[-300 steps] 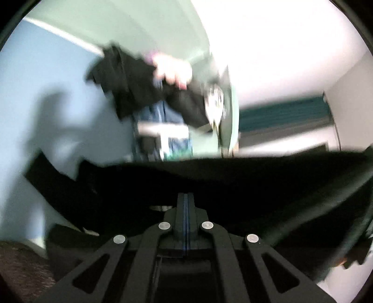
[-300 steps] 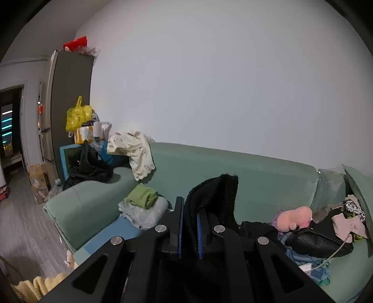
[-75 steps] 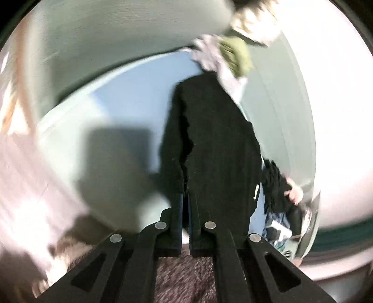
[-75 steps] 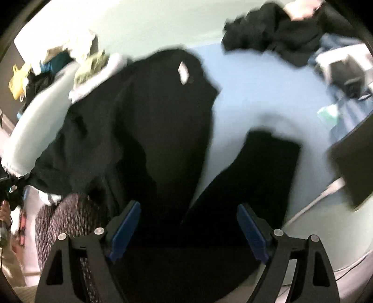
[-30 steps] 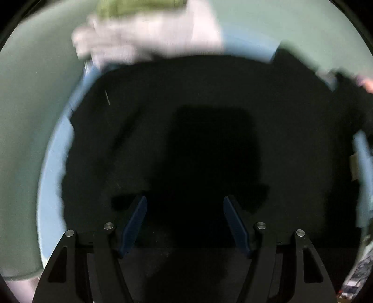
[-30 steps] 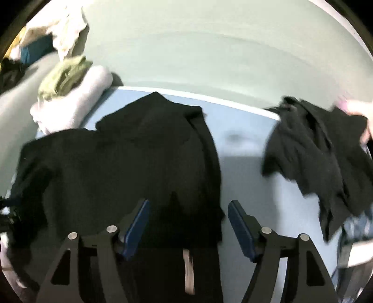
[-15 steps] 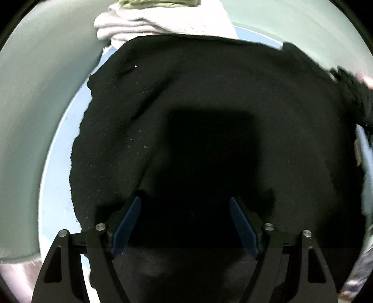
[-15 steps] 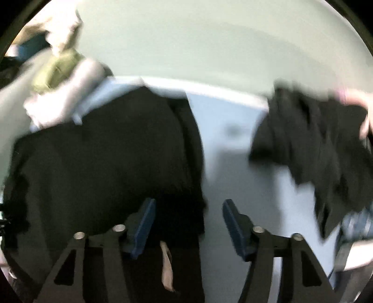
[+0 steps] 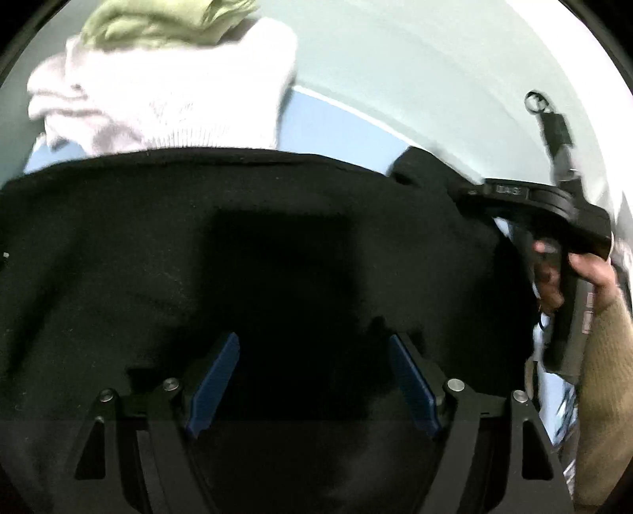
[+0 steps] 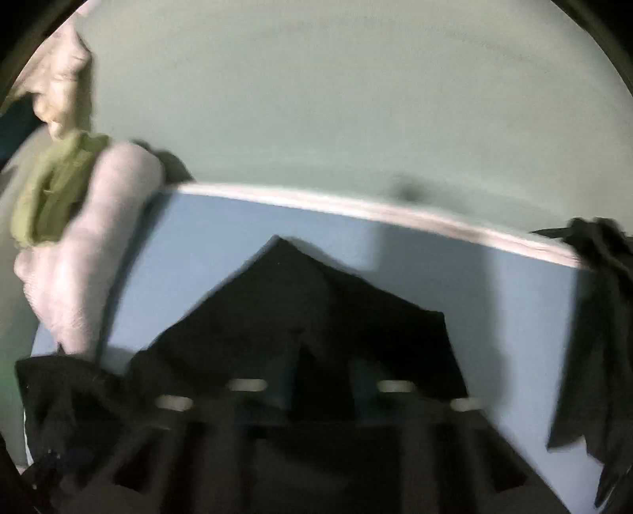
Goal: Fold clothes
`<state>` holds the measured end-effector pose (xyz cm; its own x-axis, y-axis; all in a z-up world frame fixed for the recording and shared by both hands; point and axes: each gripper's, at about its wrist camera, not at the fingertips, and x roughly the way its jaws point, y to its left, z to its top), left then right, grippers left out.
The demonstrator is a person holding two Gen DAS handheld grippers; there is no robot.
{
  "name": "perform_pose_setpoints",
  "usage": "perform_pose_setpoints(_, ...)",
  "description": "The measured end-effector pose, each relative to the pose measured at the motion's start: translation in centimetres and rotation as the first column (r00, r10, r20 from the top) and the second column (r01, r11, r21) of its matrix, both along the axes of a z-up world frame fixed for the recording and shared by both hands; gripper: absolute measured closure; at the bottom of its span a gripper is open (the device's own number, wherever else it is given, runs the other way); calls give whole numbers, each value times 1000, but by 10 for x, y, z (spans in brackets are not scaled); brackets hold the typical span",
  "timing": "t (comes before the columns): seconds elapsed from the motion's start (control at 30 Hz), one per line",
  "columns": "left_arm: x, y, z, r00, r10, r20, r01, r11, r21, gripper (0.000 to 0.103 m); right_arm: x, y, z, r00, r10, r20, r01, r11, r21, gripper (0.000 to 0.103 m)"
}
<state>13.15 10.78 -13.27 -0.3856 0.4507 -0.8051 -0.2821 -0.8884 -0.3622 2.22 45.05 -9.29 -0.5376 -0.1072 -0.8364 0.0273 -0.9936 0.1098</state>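
Observation:
A black garment (image 9: 198, 245) lies spread flat on the blue seat cover (image 9: 332, 122) and fills most of the left wrist view. My left gripper (image 9: 312, 379) is open just above it, blue pads apart, nothing between them. In the right wrist view the same garment (image 10: 316, 316) shows as a dark peaked shape on the blue cover (image 10: 494, 316). My right gripper (image 10: 316, 391) is heavily blurred close over the garment; whether it grips the cloth cannot be told. The right gripper's body (image 9: 554, 221) and the hand holding it show at the right of the left wrist view.
A folded stack of a pale pink item (image 9: 178, 99) with a green one (image 9: 158, 19) on top sits at the left against the green sofa back (image 10: 356, 99). Another black garment (image 10: 593, 336) lies crumpled at the right.
Both grippers have moved forward and lower over the black garment. The right gripper's jaws, open half a second ago, now look closer together but are blurred. The left stays open.

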Motion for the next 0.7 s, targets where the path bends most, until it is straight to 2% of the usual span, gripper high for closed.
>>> perform_pose_setpoints(0.07, 9, -16, 5, 998, 13, 67, -21, 992, 121, 25, 51, -2, 21, 994, 58, -96, -63, 997, -48, 89)
perform_pose_setpoints(0.1, 13, -24, 10, 995, 13, 99, -32, 980, 199, 25, 79, -6, 29, 988, 89, -123, -96, 994, -56, 89)
perform_pose_setpoints(0.17, 23, -40, 19, 987, 5, 158, -61, 935, 351, 25, 133, -18, 32, 979, 156, -131, -166, 984, -71, 90)
perform_pose_setpoints(0.23, 32, -41, 31, 989, -10, 149, -51, 915, 400, 25, 185, -30, 14, 973, 219, -66, -224, 972, -76, 89)
perform_pose_setpoints(0.3, 41, -41, 43, 990, -25, 136, -38, 896, 443, 25, 226, -37, -22, 960, 270, 75, -263, 960, -95, 83)
perform_pose_setpoints(0.33, 46, -34, 44, 990, -36, 136, -23, 911, 411, 25, 243, -36, -38, 952, 276, 134, -261, 958, -117, 81)
perform_pose_setpoints(0.37, 52, -26, 45, 990, -47, 136, -7, 929, 371, 25, 260, -30, -50, 945, 271, 182, -244, 957, -157, 67)
perform_pose_setpoints(0.4, 50, -19, 45, 989, -59, 137, 11, 943, 334, 25, 275, -21, -55, 947, 256, 194, -216, 955, -203, 65)
perform_pose_setpoints(0.43, 50, -13, 41, 988, -75, 136, 32, 954, 299, 25, 283, -11, -51, 956, 235, 175, -190, 952, -240, 61)
perform_pose_setpoints(0.5, 50, 1, 32, 985, -104, 137, 70, 970, 234, 25, 289, 18, -33, 978, 163, 132, -117, 945, -304, 44)
perform_pose_setpoints(0.57, 53, 6, 17, 980, -114, 161, 79, 975, 209, 25, 280, 46, -10, 995, 66, 69, -38, 937, -348, 29)
perform_pose_setpoints(0.63, 62, 3, 4, 974, -132, 185, 89, 970, 226, 25, 255, 59, 7, 1000, -5, 26, 14, 942, -336, 27)
perform_pose_setpoints(0.7, 75, -4, -3, 967, -150, 206, 99, 966, 239, 25, 227, 63, 18, 999, -31, -18, 24, 951, -309, 23)
